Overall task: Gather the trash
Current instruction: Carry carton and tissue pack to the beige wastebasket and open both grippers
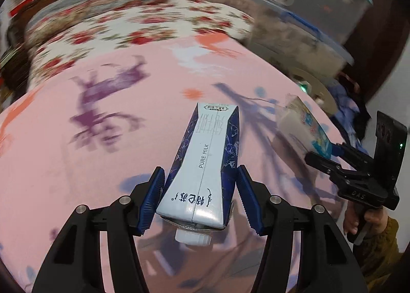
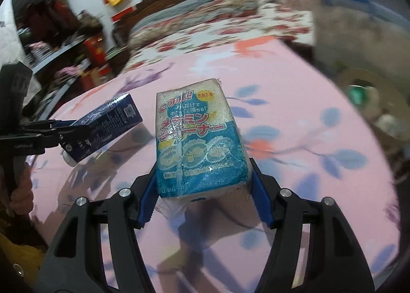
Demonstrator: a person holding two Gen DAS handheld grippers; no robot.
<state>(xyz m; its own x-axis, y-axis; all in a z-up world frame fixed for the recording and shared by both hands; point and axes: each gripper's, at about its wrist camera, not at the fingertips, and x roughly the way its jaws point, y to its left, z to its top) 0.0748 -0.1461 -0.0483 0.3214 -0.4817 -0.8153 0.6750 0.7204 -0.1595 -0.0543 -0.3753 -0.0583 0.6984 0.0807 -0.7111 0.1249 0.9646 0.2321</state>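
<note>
Your left hand-held gripper (image 1: 201, 196) is clamped on a blue-and-white cardboard milk carton (image 1: 205, 162) marked "PURE MILK", its blue ribbed pads pressing both sides near the white cap end, and lifts it clear of the pink patterned bedsheet (image 1: 77, 164). Your right hand-held gripper (image 2: 202, 191) grips a plastic-wrapped white sponge block with a blue-and-yellow printed label (image 2: 197, 139) at its lower end, also held above the sheet. The two items hang near each other, apart. A floral quilt (image 1: 123, 29) lies beyond, blurred.
</note>
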